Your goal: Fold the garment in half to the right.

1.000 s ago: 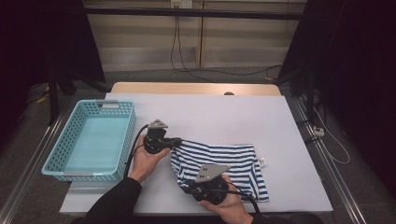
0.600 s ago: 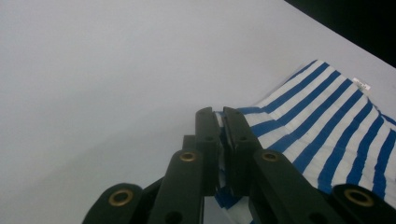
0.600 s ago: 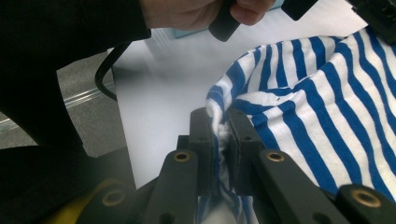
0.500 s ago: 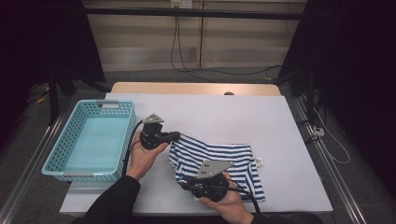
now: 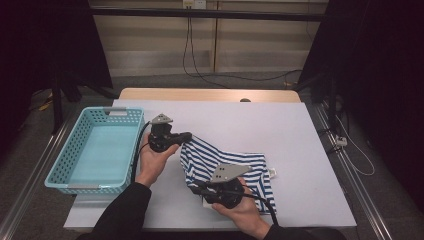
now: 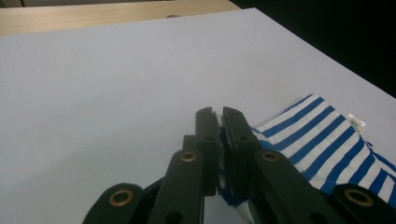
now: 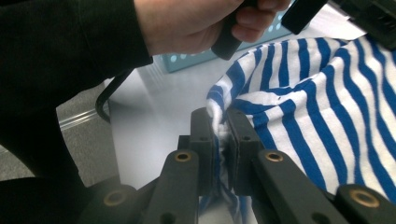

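Observation:
A blue-and-white striped cloth (image 5: 227, 157) lies on the white table top (image 5: 280, 130), its left side lifted. My left gripper (image 5: 186, 136) is shut on the cloth's upper left edge and holds it above the table; in the left gripper view its jaws (image 6: 218, 119) pinch the striped cloth (image 6: 322, 144). My right gripper (image 5: 197, 188) is shut on the cloth's near left edge; in the right gripper view the fabric (image 7: 317, 116) is bunched between the closed jaws (image 7: 218, 122). The left hand (image 7: 196, 21) shows above it there.
A light blue plastic basket (image 5: 65, 172) stands at the table's left side, with nothing in it. A small white label (image 5: 272, 173) sticks out at the cloth's right edge. Black curtains flank the table, and cables hang on the wall behind.
My left gripper has lifted and moved away from me with the cloth's edge, raising the left side of the cloth. The right gripper has stayed put.

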`<state>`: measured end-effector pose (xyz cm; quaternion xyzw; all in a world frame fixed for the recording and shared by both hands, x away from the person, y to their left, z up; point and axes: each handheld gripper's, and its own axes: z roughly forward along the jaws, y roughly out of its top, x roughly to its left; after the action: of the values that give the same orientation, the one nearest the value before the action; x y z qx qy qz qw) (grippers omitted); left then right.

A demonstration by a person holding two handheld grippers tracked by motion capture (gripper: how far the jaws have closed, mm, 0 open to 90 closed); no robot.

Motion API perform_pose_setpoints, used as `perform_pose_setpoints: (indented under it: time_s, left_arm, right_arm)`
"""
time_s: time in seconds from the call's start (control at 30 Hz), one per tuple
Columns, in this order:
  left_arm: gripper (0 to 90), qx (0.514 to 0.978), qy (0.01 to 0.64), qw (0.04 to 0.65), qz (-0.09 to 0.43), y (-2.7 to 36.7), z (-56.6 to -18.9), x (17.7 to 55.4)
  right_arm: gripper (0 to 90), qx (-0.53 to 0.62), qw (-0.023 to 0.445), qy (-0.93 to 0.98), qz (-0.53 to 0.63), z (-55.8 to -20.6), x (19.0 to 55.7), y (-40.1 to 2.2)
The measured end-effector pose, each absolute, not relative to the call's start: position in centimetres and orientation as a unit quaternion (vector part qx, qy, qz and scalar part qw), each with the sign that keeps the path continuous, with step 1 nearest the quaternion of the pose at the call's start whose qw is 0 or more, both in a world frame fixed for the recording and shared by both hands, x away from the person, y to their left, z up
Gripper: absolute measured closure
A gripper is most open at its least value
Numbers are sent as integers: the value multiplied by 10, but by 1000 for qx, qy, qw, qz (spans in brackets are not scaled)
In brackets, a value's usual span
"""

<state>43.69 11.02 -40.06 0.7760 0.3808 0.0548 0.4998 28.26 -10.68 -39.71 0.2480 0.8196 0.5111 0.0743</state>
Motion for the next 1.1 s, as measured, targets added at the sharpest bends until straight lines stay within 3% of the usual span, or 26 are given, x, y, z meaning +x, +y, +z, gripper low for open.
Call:
perform_pose_setpoints:
  time_s: [1.1]
  left_arm:
    - [859,757,418,494,85,136,-376,439]
  right_arm:
    - [835,224,68,816,529,-379,300,-87]
